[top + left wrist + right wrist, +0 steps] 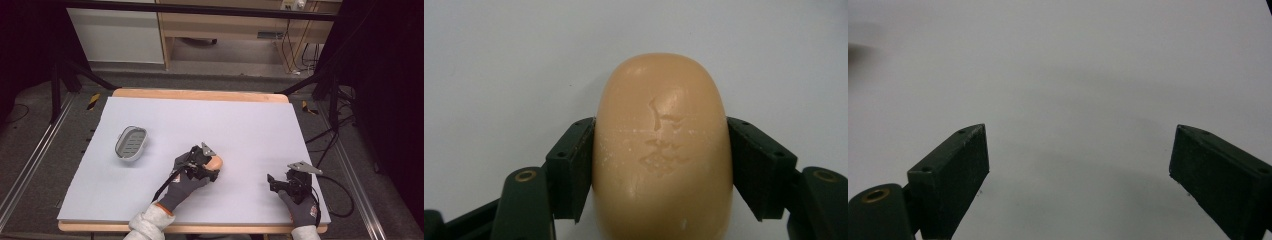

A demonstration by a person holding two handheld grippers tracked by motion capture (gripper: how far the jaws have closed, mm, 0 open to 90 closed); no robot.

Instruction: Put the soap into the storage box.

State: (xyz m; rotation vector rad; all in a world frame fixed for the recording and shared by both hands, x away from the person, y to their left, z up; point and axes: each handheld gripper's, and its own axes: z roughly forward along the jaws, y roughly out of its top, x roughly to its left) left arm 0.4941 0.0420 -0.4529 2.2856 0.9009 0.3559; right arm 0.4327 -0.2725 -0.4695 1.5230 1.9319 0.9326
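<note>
A peach-coloured oval bar of soap (663, 150) sits between the jaws of my left gripper (661, 165), which press on both of its sides. In the high view the soap (217, 162) lies on the pale mat near the middle front, under my left gripper (206, 164). A grey slotted soap dish (131, 143) rests empty on the mat to the left of it. My right gripper (273, 182) is near the front right of the mat, and in its own view my right gripper (1078, 160) stands open over bare mat.
The pale mat (200, 120) covers a wooden table (200, 94). Black cables (340, 195) trail off the right edge. Beyond the table stand a wooden desk frame (225, 25) and dark stand legs (70, 75).
</note>
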